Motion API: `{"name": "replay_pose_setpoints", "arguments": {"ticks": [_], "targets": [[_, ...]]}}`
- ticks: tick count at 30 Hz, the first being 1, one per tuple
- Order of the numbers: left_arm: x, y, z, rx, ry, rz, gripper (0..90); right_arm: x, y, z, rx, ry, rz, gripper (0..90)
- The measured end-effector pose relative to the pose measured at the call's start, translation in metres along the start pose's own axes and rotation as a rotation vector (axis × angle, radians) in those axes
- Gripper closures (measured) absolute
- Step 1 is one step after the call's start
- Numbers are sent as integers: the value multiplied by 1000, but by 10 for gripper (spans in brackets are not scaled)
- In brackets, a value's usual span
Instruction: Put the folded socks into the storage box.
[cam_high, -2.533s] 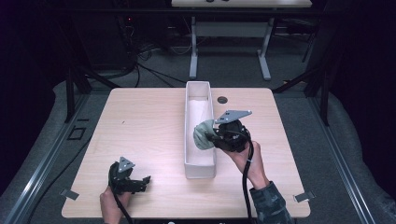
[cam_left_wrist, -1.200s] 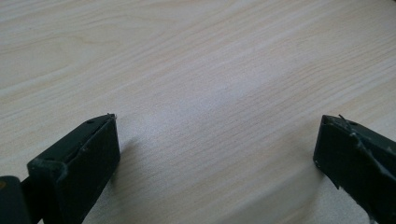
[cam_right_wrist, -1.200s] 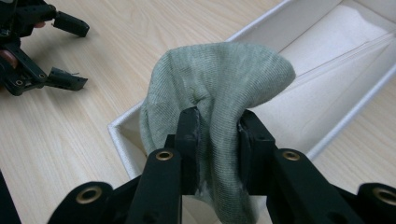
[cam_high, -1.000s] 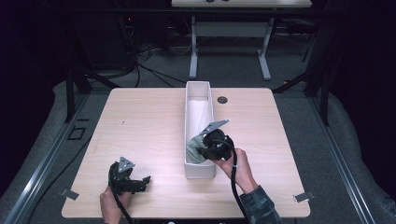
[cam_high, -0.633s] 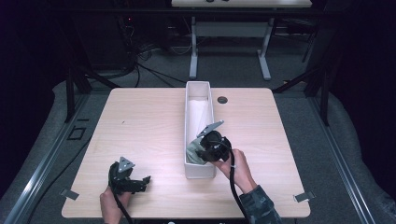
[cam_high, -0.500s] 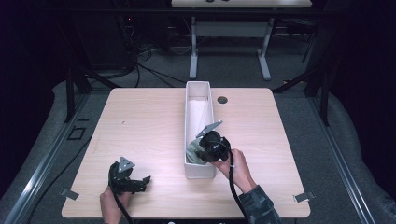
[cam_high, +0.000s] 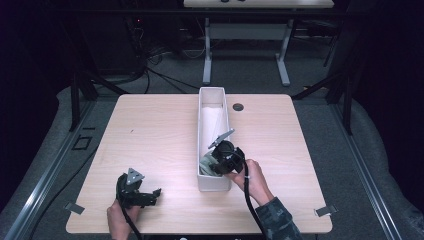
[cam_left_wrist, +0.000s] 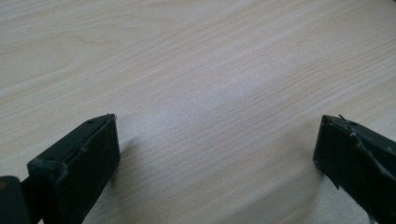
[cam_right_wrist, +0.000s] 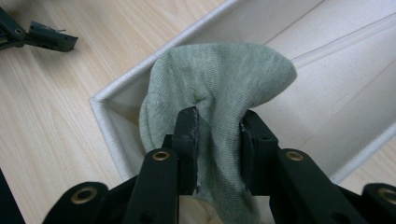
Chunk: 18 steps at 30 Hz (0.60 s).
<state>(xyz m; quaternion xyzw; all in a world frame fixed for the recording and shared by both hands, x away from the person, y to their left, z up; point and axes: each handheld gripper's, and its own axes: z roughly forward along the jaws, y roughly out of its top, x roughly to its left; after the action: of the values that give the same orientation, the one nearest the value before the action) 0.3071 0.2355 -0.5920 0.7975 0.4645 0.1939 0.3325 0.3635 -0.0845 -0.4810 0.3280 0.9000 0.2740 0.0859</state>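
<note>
A pale green sock (cam_right_wrist: 210, 88) is pinched between the jaws of my right gripper (cam_right_wrist: 217, 126), which is shut on it. The sock hangs inside the near end of a long white bin (cam_high: 200, 107); in the high view the sock (cam_high: 209, 164) shows just inside the bin's near wall, with the right gripper (cam_high: 220, 162) over that end. My left gripper (cam_high: 152, 194) rests low on the table at the front left, jaws wide apart. In the left gripper view the left gripper (cam_left_wrist: 217, 158) has only bare wood between its fingers.
The light wooden table (cam_high: 150, 130) has a round cable grommet (cam_high: 238, 107) right of the bin's far end. A black cable trails from each gripper toward the front edge. Table legs and cables stand on the dark floor behind.
My right gripper has carried the sock down and toward the near end of the bin, lowering it inside. The left gripper has stayed put.
</note>
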Motion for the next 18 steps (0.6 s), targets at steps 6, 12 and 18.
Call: {"name": "replay_pose_setpoints", "arguments": {"ticks": [6,12,18], "targets": [[0,0,0,0,-1,2,2,0,1,4,24,1,1,700],[0,0,0,0,-1,0,1,-2,2,7,41,7,4,698],[0,0,0,0,0,0,1,-3,3,12,72,5,-3,690]]}}
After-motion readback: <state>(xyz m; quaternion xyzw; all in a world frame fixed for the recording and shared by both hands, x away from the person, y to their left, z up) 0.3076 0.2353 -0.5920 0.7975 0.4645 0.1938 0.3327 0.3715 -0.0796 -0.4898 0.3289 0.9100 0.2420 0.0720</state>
